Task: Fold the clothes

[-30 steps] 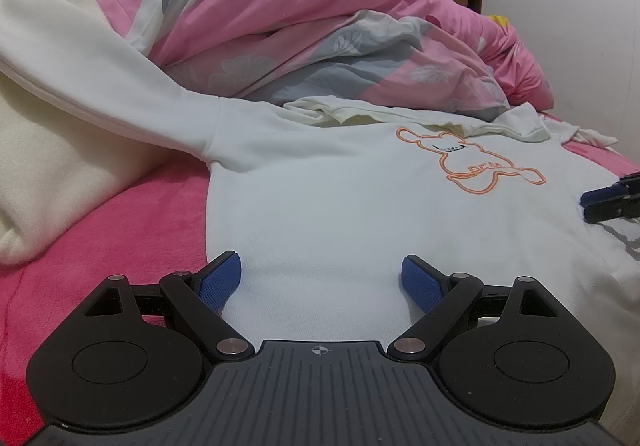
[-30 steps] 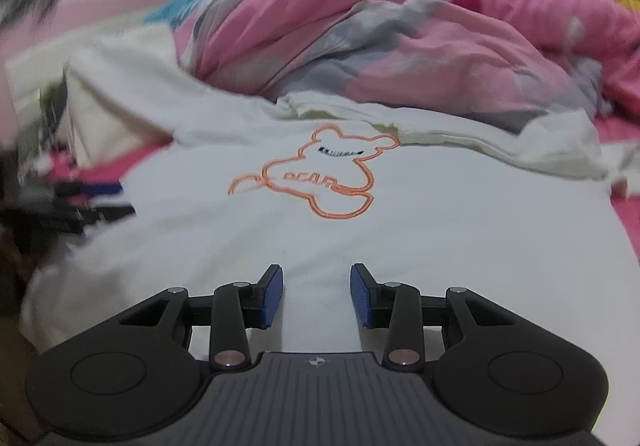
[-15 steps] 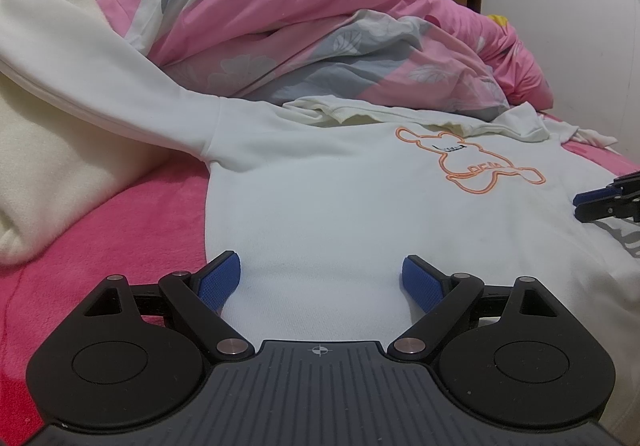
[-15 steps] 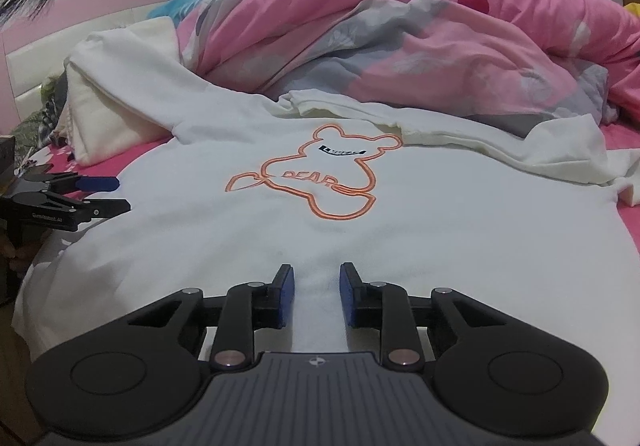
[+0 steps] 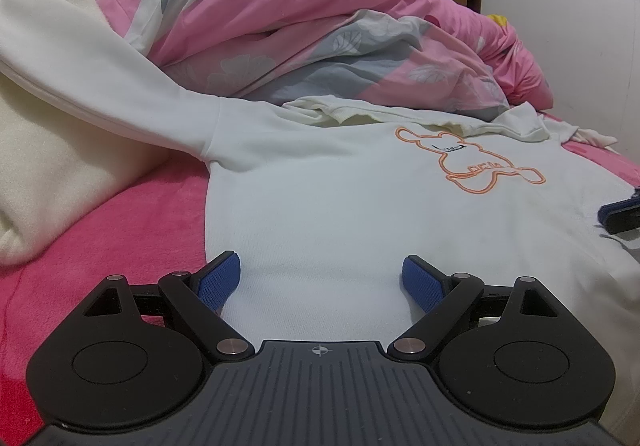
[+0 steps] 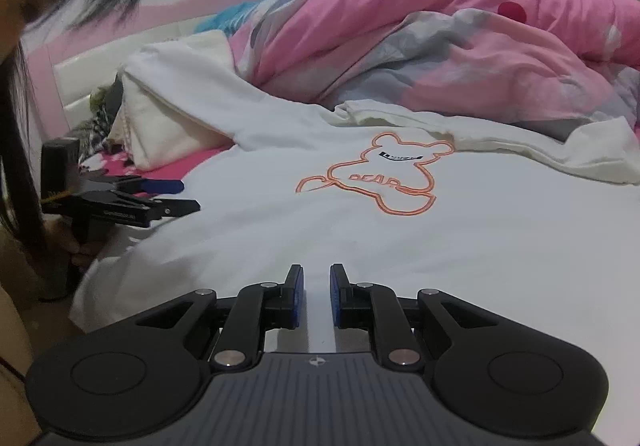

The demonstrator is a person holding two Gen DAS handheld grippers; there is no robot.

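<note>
The right gripper has its blue fingers closing in, with only a thin gap left and the white fabric of the sweatshirt showing in that gap at the near hem, so my guess is it's pinching up the bottom edge to start a fold; can't say for sure the pads are biting cloth yet. The left gripper is the opposite, fingers spread wide and parked over the hem near the left side seam, nothing clamped, probably waiting to grab its own corner so both ends lift together. The sweatshirt itself lies front-up and mostly flat on the bed, on a hot pink fleecy sheet, hem toward the grippers and collar away, which makes sense if you want to fold bottom to top. One sleeve runs off up over a cream pillow, so that'll likely need tucking in first. The chest print is an orange outline of a teddy bear with "BEAR" across its belly; there's a small black label on the bear's head, too tiny to read. Behind it all a rumpled pink and grey floral duvet is shoved up to the wall, out of the way.
</note>
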